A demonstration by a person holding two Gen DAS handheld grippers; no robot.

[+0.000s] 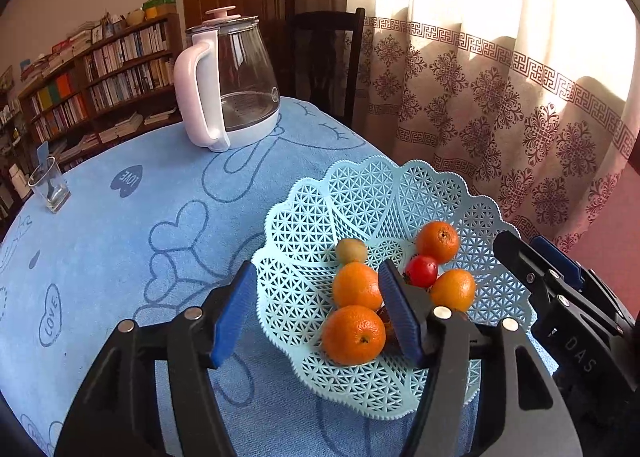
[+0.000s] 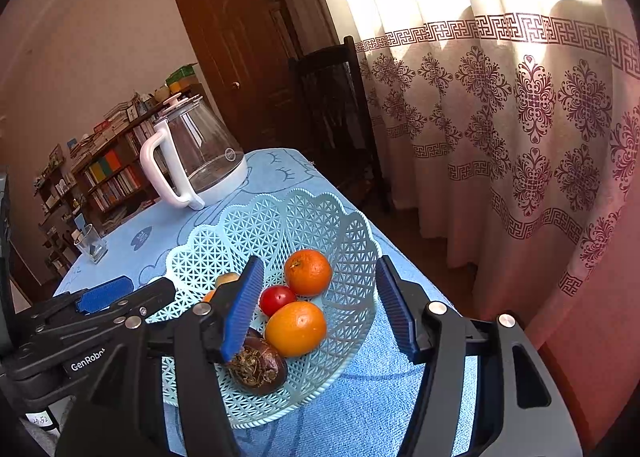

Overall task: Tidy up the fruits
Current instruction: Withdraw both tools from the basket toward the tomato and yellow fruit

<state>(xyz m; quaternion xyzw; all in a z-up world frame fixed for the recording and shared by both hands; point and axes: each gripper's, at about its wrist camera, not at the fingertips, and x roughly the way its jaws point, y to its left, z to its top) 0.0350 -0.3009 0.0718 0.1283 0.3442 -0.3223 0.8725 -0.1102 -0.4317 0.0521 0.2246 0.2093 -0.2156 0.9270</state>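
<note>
A pale blue lattice fruit basket (image 1: pixel 360 193) (image 2: pixel 256 229) stands on the blue cloth near the table's right edge. It holds several oranges (image 1: pixel 354 335) (image 2: pixel 296 328), a red tomato (image 1: pixel 421 270) (image 2: pixel 277 299), a kiwi (image 1: pixel 351 250) and a dark brown passion fruit (image 2: pixel 258 365). My left gripper (image 1: pixel 320 315) is open and empty above the basket's near left rim. My right gripper (image 2: pixel 320 307) is open and empty over the basket's near right side. Each gripper shows at the edge of the other's view.
A glass kettle with a white handle (image 1: pixel 228 85) (image 2: pixel 196 153) stands at the far side of the table. A drinking glass (image 1: pixel 48 185) (image 2: pixel 91 243) stands at the far left. A dark chair (image 1: pixel 324 57), a curtain and bookshelves lie beyond the table.
</note>
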